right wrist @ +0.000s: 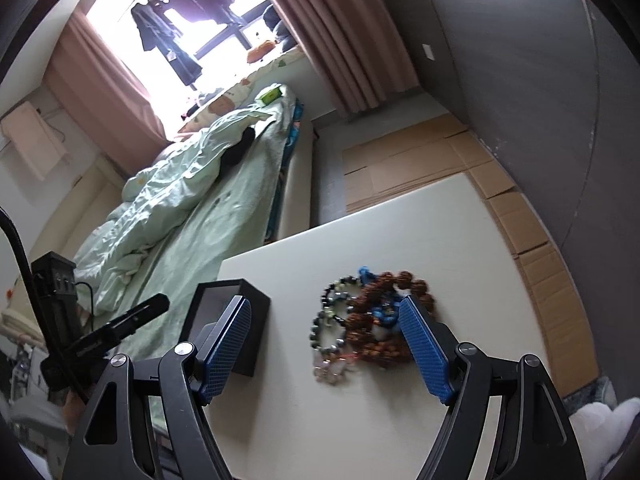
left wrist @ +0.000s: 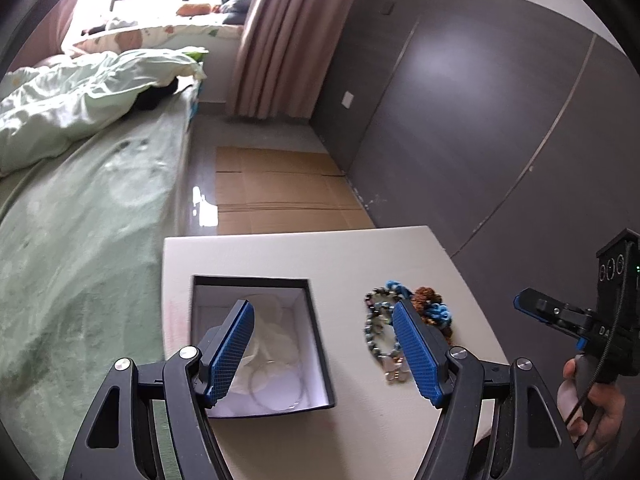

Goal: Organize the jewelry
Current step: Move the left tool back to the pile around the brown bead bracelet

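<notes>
In the left wrist view, the left gripper (left wrist: 324, 308) fills the lower middle of the frame with its blue-padded fingers spread wide and nothing between them. Its left finger (left wrist: 232, 350) hangs over the open black box (left wrist: 320, 344), which sits on the pale table (left wrist: 300, 252) at lower centre. Inside the white-lined box lie a thin clear bangle (left wrist: 276, 390) and some white wrapping. The right finger tip overlaps the pile of beaded bracelets (left wrist: 380, 320), which lies on the table just right of the box, apart from it. The pile is mostly outside the finger gap, to its right edge; contact cannot be judged. The right gripper (left wrist: 560, 312) shows at the right edge, held in a hand (left wrist: 600, 408).

In the right wrist view, the right gripper (right wrist: 324, 308) also stands released, fingers wide apart. The pile of beaded bracelets (right wrist: 368, 324) lies in the centre of the frame, between the two finger tips but ahead of and below them; the right finger (right wrist: 424, 348) covers the pile's right edge. The black box (right wrist: 256, 320) is at lower left, partly behind the left finger. The left gripper (right wrist: 136, 320) appears at the left edge. A bed (right wrist: 180, 216) with green bedding runs across the upper left, and flattened cardboard (right wrist: 420, 168) lies on the floor at right.
</notes>
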`<state>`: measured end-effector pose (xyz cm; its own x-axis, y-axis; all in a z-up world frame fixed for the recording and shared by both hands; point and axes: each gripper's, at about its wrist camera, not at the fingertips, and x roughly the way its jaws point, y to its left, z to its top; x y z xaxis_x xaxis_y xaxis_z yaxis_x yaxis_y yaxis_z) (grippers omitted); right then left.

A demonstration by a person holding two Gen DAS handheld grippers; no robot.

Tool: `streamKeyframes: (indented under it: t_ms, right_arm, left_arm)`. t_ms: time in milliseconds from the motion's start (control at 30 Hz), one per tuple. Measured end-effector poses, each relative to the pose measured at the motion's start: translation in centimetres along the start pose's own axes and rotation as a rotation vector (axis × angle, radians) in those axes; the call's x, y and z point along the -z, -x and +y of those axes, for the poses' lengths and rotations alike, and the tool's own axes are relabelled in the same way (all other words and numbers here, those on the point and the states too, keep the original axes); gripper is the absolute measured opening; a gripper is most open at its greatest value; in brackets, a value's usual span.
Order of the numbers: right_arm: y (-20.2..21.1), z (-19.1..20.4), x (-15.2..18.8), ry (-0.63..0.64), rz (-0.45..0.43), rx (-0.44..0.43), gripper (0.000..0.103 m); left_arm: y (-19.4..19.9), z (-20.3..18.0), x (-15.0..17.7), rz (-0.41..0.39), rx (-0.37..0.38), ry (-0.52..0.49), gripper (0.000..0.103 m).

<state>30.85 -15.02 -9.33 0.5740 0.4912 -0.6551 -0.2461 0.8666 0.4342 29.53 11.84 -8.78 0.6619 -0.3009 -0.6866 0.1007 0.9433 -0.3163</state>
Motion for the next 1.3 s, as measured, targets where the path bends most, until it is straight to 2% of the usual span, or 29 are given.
streamKeyframes:
  t_ms: [500, 867, 1000, 1067, 1200, 1300]
  right_arm:
    - [2.2, -4.8, 1.1, -0.092, -0.017, 0.06, 0.077]
    - [2.0, -7.8, 2.4, -0.163, 0.017, 0.105, 0.077]
    - [1.5, -8.5, 2.4, -0.188, 0.028, 0.11, 0.077]
    - [1.3, -8.8, 2.4, -0.198, 0.033, 0.111, 0.077]
    - [0.9, -8.9, 2.5, -0.207, 0.042, 0.113, 0.077]
    - [0.8, -9.0, 2.5, -0.208, 0.046, 0.114, 0.077]
  left_arm:
    - [-3.5, -6.0, 1.0, 0.057, 0.077, -0.113, 0.073]
    - [-7.7, -7.7, 2.0, 0.152, 0.108, -0.114, 0.072]
    - [-9.5, -7.8, 2.1, 0.184, 0.106, -0.101, 0.067]
    - [-10.4, -7.8, 2.2, 0.2, 0.1, -0.095, 0.059]
    - [-11.8, -8.1, 2.2, 0.226, 0.133, -0.069, 0.053]
    - [-12.7, -8.5, 2.0, 0.232, 0.142, -0.069, 0.045]
